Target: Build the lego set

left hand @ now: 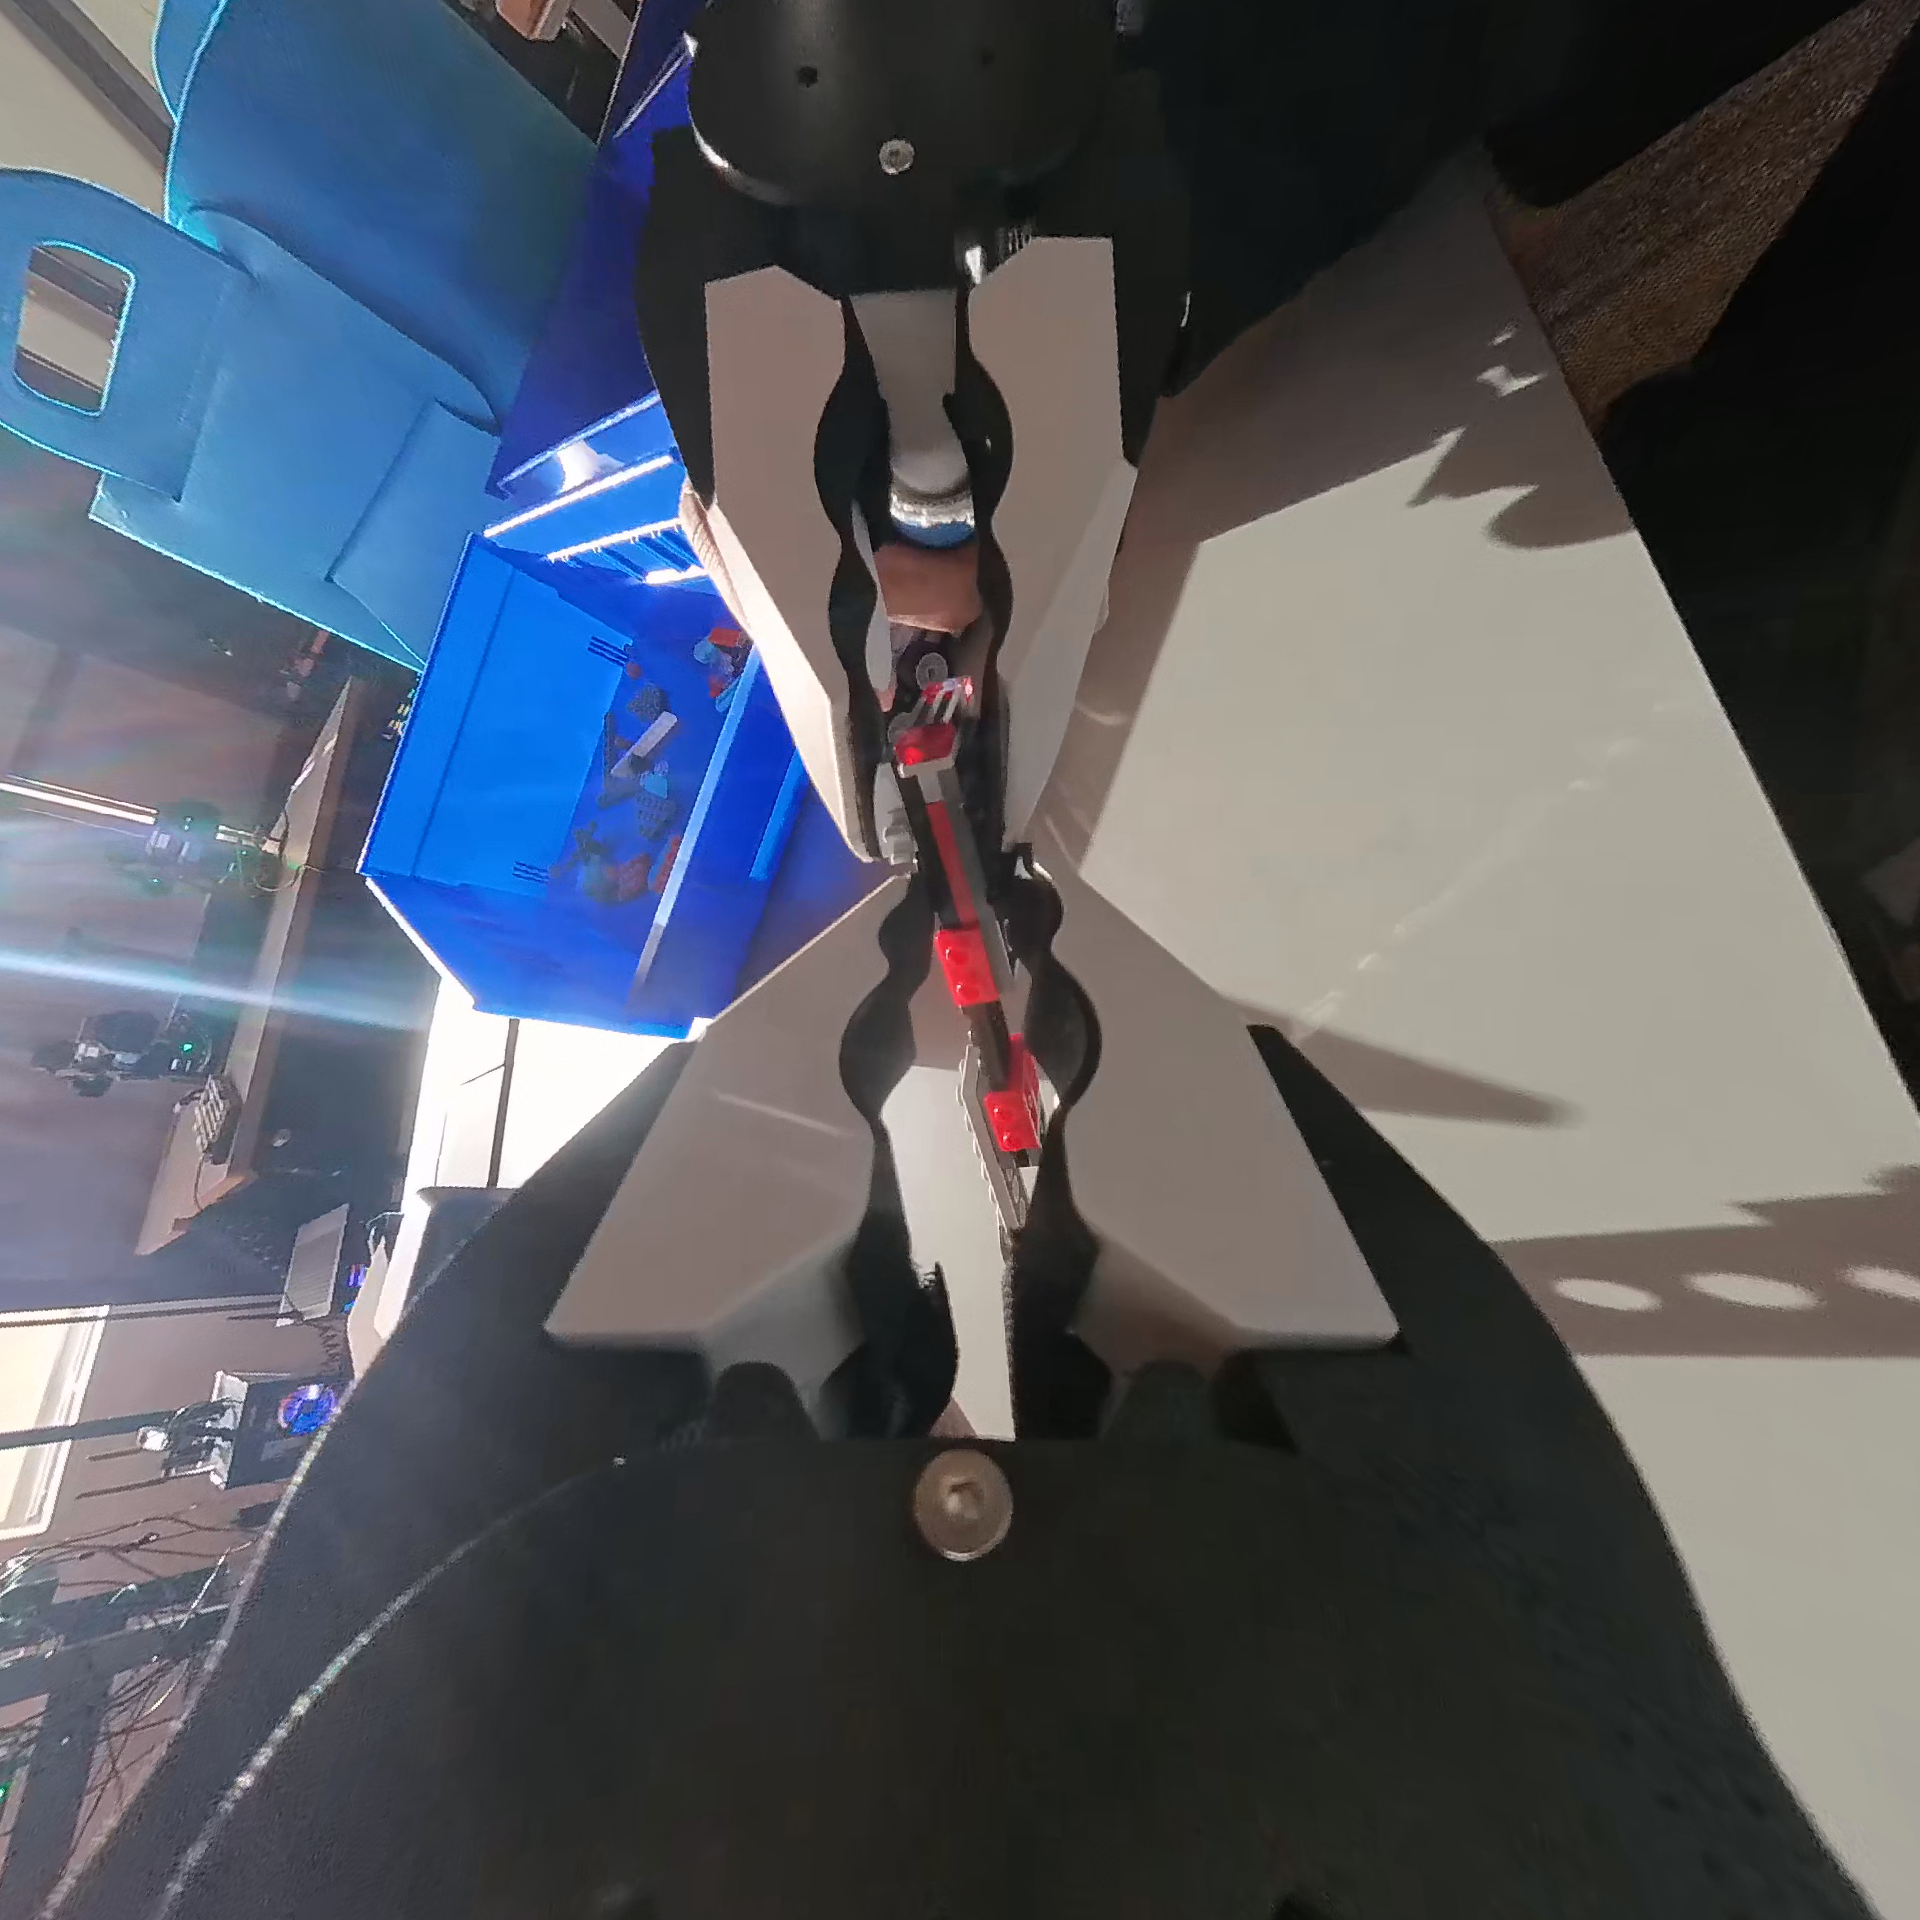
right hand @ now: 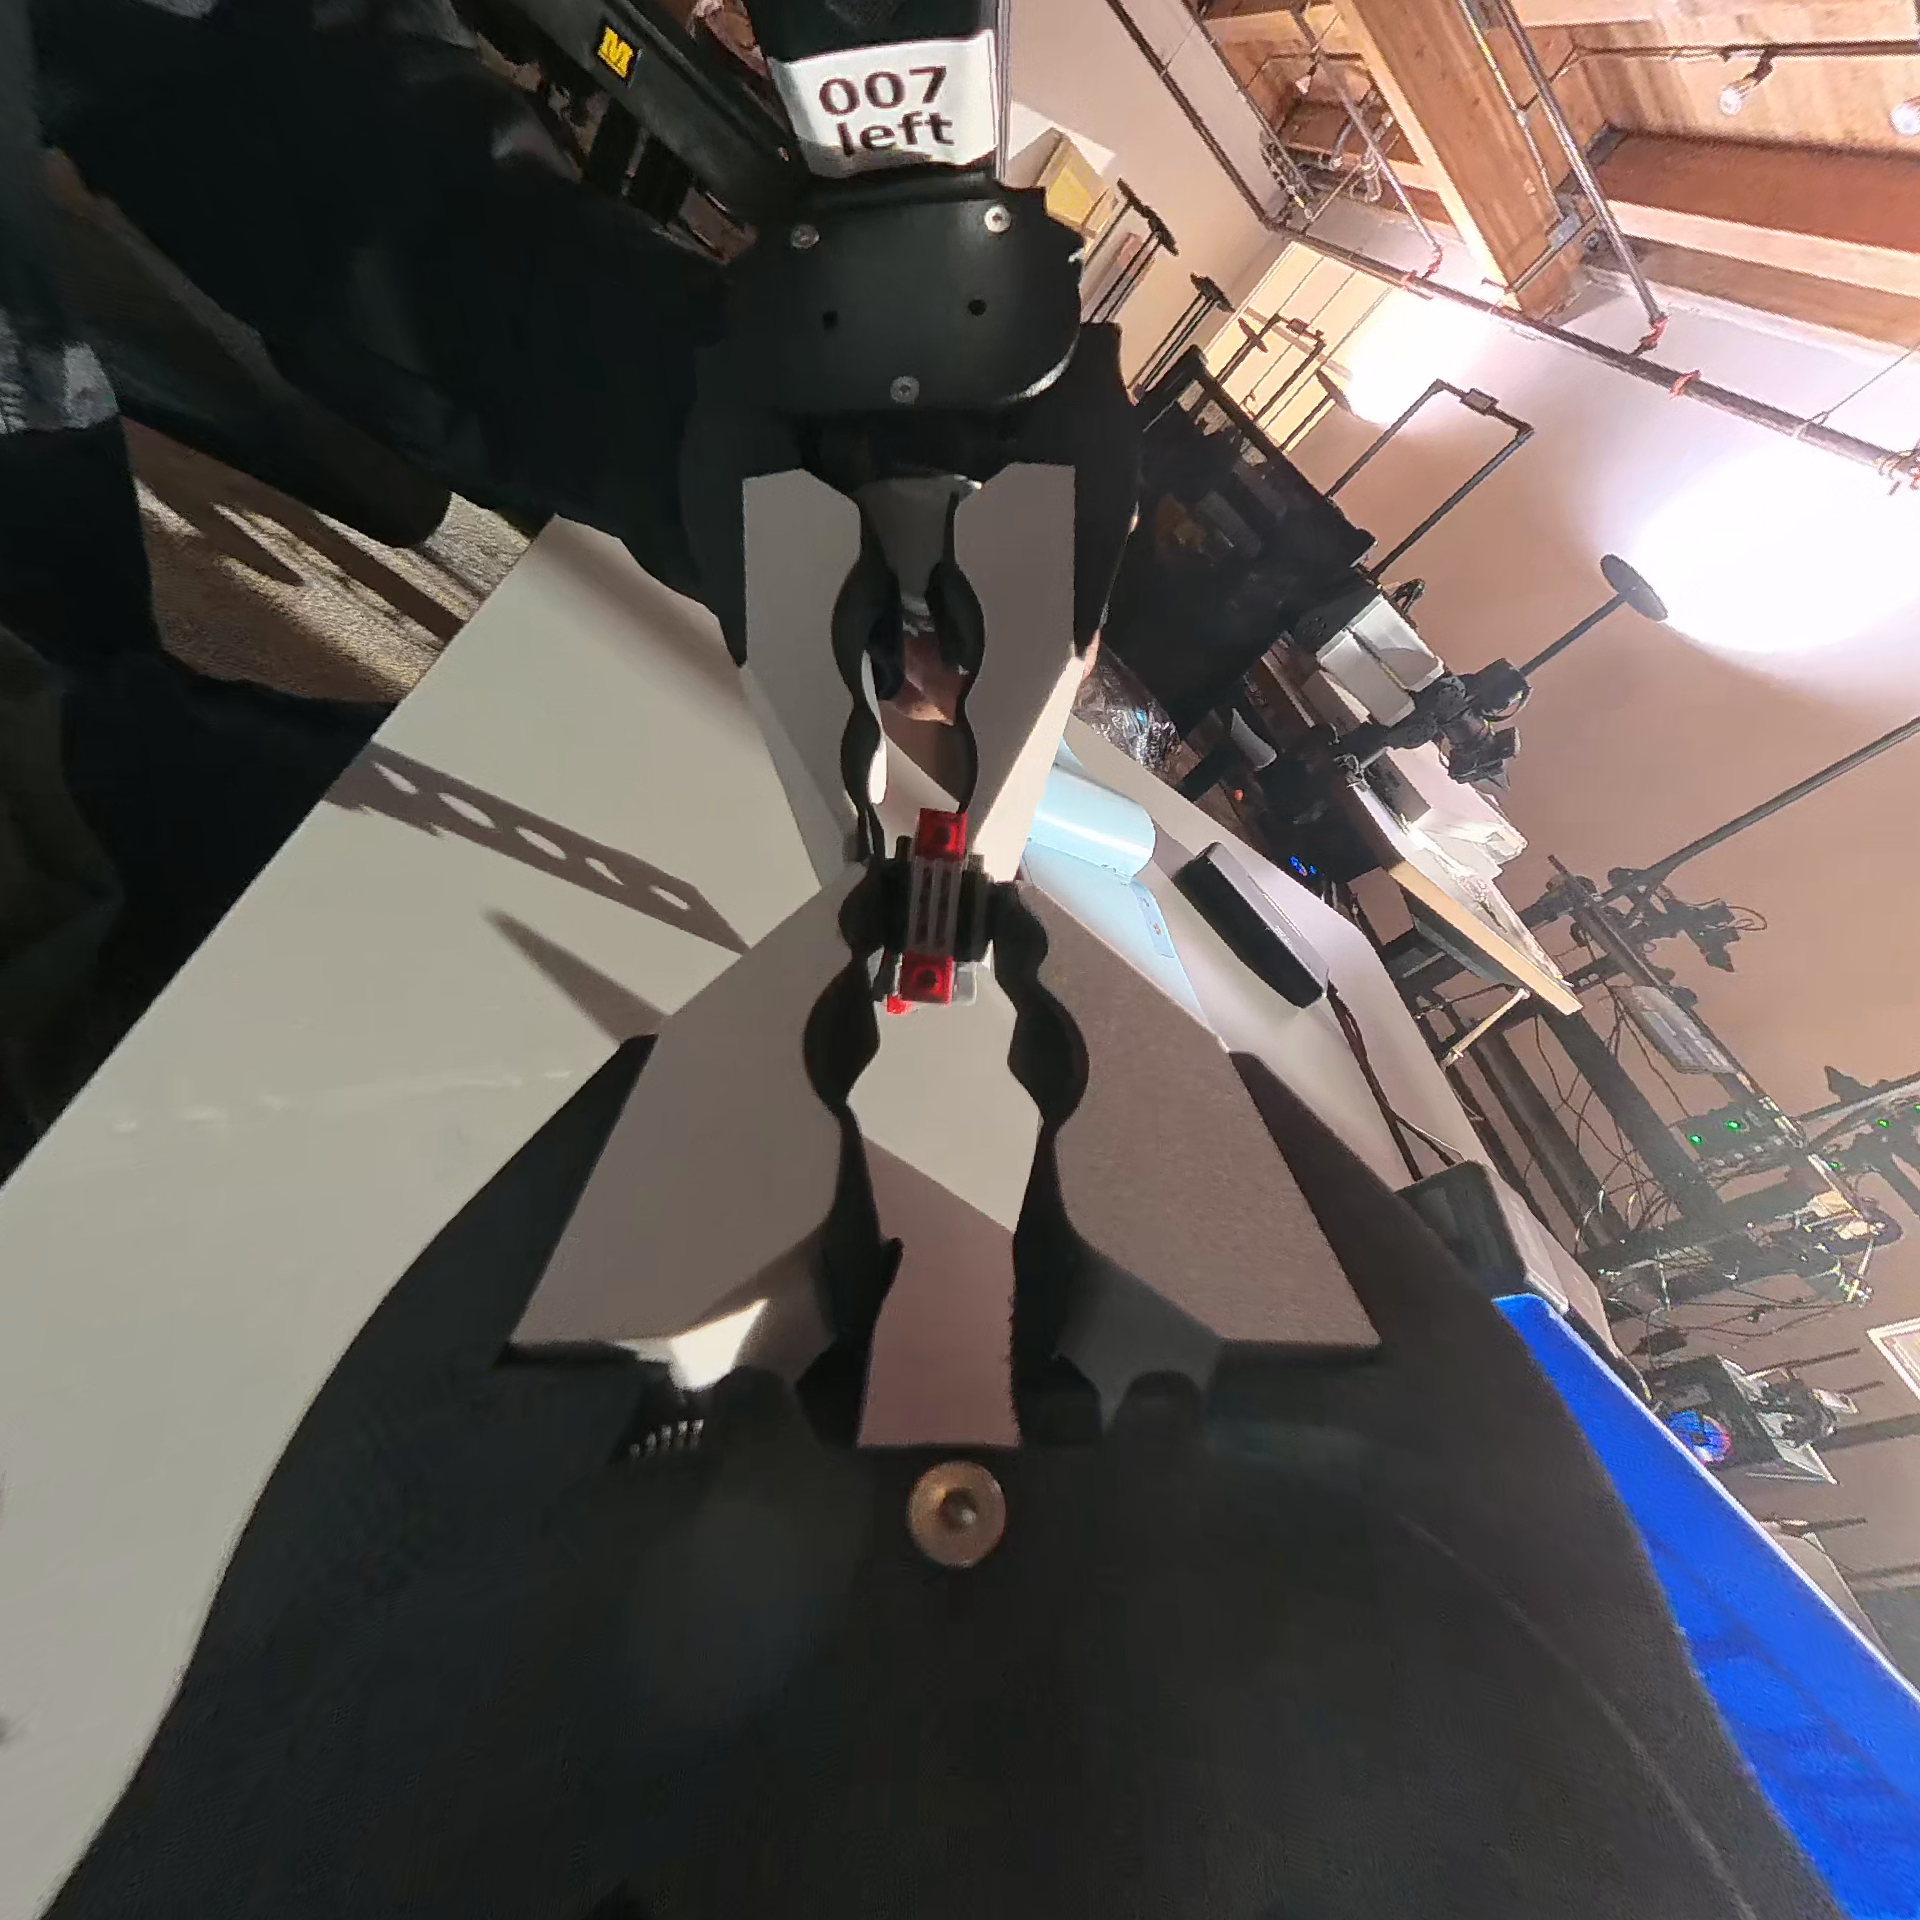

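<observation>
You have the long, narrow Lego assembly of black, grey and red bricks (left hand: 971, 966) pinched between both tools, tip to tip, up in the air over the white table (left hand: 1403, 790). Your left tool (left hand: 961, 914) is clenched on the assembly's near stretch; its black wavy pads press the two long sides, and a stepped grey plate with red bricks trails back between the fingers towards the camera. Your right tool (right hand: 930, 914) is clamped on the other end; in the right wrist view the piece shows end-on, a red brick facing you and a second red brick poking out beyond the tips.

This looks like a pressing or seating step. Keep both tools in one line along the piece and squeeze straight, because any twist between the two would likely pry the thin plates apart. Hold it above the table rather than beyond its edge, so a dropped brick stays within reach.

The blue plastic bin of loose bricks (left hand: 582, 790) sits beside the tools, on the table's far side.
</observation>
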Available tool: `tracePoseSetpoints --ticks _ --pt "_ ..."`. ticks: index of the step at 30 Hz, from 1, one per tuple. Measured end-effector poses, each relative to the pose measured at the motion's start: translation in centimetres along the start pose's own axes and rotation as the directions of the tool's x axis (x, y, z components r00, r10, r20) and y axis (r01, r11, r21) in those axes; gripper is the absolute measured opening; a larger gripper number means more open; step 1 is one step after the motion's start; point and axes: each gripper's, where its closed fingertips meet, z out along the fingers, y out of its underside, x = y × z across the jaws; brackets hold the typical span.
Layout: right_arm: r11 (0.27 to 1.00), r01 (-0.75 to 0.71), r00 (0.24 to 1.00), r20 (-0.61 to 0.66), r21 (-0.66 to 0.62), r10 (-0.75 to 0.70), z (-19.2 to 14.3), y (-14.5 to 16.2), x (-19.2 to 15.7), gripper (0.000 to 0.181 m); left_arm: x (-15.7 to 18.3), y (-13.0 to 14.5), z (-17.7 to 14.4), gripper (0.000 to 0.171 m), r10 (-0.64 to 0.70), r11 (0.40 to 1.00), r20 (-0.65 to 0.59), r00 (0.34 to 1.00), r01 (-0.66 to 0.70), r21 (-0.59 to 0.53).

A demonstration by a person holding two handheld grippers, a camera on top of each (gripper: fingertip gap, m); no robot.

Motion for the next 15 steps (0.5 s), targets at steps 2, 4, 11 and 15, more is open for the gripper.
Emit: tracePoseSetpoints --ticks 2,4,11,15 --pt "1.000 0.007 1.000 -0.004 -0.007 -0.007 -0.1 0.0 0.0 0.022 0.0 -0.1 0.1 0.016 0.011 1.000 -0.003 1.000 -0.011 -0.003" --pt "1.000 0.014 1.000 -0.012 -0.015 -0.014 -0.2 0.1 0.1 0.022 -0.1 -0.1 0.2 0.016 0.022 1.000 0.001 1.000 -0.022 -0.005" --pt "0.978 0.032 0.990 -0.125 -0.206 -0.059 -0.8 3.5 1.1 0.032 -1.6 2.5 2.6 0.017 0.131 0.984 0.090 0.987 -0.119 -0.135" --pt "0.947 0.031 0.980 -0.176 -0.319 -0.091 -2.0 4.8 1.5 0.037 -2.1 5.0 4.3 0.017 0.196 0.953 0.102 0.975 -0.165 -0.252"
